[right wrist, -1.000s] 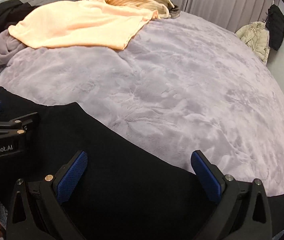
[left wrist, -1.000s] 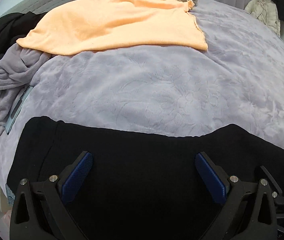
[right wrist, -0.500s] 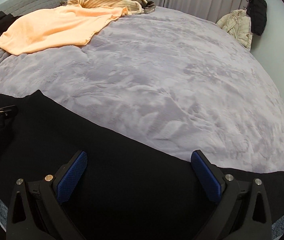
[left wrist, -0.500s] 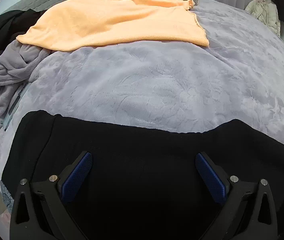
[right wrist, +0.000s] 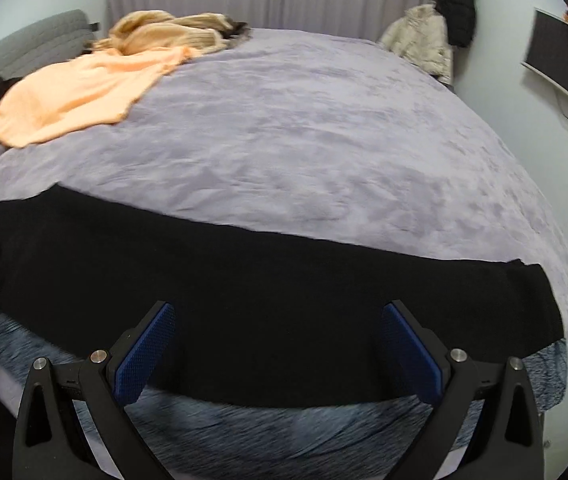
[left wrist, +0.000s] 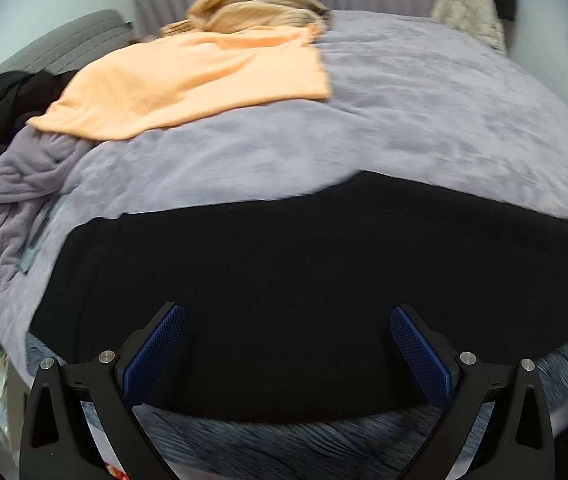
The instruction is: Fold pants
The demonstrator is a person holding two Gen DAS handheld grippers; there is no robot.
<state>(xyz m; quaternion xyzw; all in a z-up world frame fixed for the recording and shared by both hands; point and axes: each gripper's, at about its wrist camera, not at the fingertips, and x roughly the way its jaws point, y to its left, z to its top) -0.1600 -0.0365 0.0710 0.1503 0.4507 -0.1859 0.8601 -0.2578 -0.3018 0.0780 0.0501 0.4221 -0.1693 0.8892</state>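
A bed (right wrist: 324,152) covered by a lilac blanket (left wrist: 424,132) is seen filling both views, with the black pants (left wrist: 284,280) laid flat in a long band across its near edge and an orange garment (left wrist: 188,84) lying well apart toward the far left. For a clean fold, it is judged that the pants should be pinched at their two ends and carried over together so the edges are matched and no crease is trapped. The left gripper (left wrist: 286,356) and the right gripper (right wrist: 280,352) are held wide open above the pants with nothing gripped, and no readable writing is seen.
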